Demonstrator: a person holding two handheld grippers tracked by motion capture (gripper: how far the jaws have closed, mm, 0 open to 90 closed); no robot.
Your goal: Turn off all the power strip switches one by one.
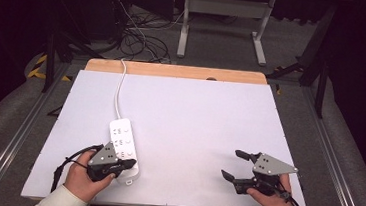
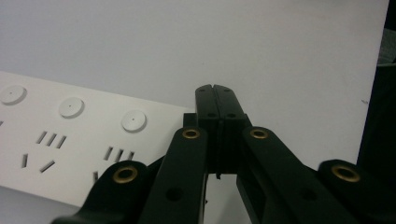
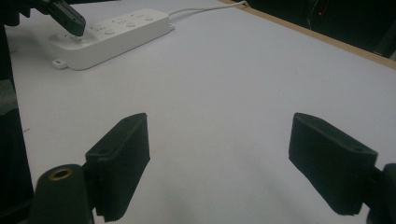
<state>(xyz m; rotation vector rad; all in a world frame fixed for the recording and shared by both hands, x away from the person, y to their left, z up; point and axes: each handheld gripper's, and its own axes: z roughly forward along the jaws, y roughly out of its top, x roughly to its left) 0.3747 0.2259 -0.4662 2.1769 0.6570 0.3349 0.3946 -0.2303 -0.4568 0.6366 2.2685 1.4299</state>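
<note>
Two hand-held grippers were at work over a white table (image 1: 194, 119), both near its front edge. The left gripper (image 1: 126, 164) lay over the near end of a white power strip (image 1: 121, 140), its jaws pressed together with nothing between them; in the left gripper view the closed tips (image 2: 216, 100) sat just past the long edge of the strip (image 2: 70, 140), above bare tabletop. Whether they touched the strip's casing could not be told from these pictures. The person's left hand (image 1: 82, 174) gripped the tool from behind, a black cable looping off to its left.

The power strip lay in the front-left part of the table, lengthwise away from the person, with its white cord (image 1: 120, 90) running off the far edge. Round buttons and rows of socket slots faced upward.

The right gripper (image 1: 236, 164) hovered well apart from the strip, near the table's front-right corner, held in the right hand (image 1: 270, 196). Its jaws stood wide apart and empty; in the right gripper view, plain white surface lay between the two black pads (image 3: 123, 158), and the strip (image 3: 112, 35) showed far off at upper left.
</note>
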